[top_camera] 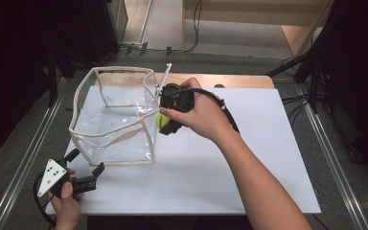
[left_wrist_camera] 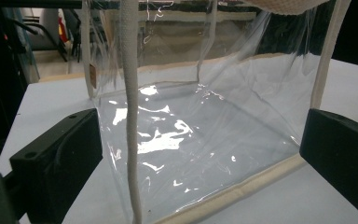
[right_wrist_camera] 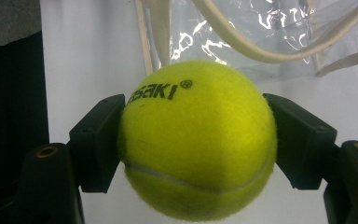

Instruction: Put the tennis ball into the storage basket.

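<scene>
Right gripper (right_wrist_camera: 198,140) clamped on a yellow tennis ball (right_wrist_camera: 196,139), one jaw pressing each side, ball bulging above and below the pads. Just beyond the ball, the cream-trimmed rim of a clear plastic bag (top_camera: 112,115). Left gripper (top_camera: 85,167) spread wide, holding nothing, near the bag's front corner, jaws either side of its clear wall. Under all of it, a white table (top_camera: 249,163).

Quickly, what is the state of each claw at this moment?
Left claw: open, holding nothing, near the clear bag.
Right claw: closed on the tennis ball.
</scene>
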A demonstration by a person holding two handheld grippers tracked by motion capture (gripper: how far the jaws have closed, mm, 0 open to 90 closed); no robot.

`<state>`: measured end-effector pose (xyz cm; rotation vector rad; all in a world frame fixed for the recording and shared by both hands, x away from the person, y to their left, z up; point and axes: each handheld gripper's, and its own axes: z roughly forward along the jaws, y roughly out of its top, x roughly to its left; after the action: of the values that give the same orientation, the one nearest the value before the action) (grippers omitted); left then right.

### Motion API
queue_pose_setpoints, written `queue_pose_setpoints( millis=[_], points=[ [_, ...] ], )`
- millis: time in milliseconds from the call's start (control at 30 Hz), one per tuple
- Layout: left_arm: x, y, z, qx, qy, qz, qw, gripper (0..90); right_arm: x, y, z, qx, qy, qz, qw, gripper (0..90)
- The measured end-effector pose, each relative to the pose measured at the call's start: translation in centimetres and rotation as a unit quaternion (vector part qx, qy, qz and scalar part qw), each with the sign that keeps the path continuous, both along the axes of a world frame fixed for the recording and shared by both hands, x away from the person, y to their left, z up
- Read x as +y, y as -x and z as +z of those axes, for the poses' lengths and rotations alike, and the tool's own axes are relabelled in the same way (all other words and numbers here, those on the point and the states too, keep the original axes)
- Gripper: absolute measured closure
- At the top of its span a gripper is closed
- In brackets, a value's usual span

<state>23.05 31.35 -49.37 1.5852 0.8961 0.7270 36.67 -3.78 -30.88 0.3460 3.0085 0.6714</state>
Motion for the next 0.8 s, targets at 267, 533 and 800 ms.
queue_pose_setpoints(
  millis=[267, 533, 800],
  points=[
    [0.0, 0.0, 0.0, 0.000, 0.000, 0.000, 1.0000, 0.0, 0.2, -0.1, 0.7, -0.002, 0.003, 0.003, 1.0000, 23.9],
    [0.0, 0.0, 0.0, 0.000, 0.000, -0.001, 1.0000, 0.0, 0.4, -0.3, 1.5, -0.004, 0.005, 0.004, 1.0000, 24.0],
    [0.0, 0.0, 0.0, 0.000, 0.001, -0.001, 1.0000, 0.0, 0.6, -0.4, 2.5, -0.008, 0.001, 0.006, 1.0000, 24.0]
  ],
)
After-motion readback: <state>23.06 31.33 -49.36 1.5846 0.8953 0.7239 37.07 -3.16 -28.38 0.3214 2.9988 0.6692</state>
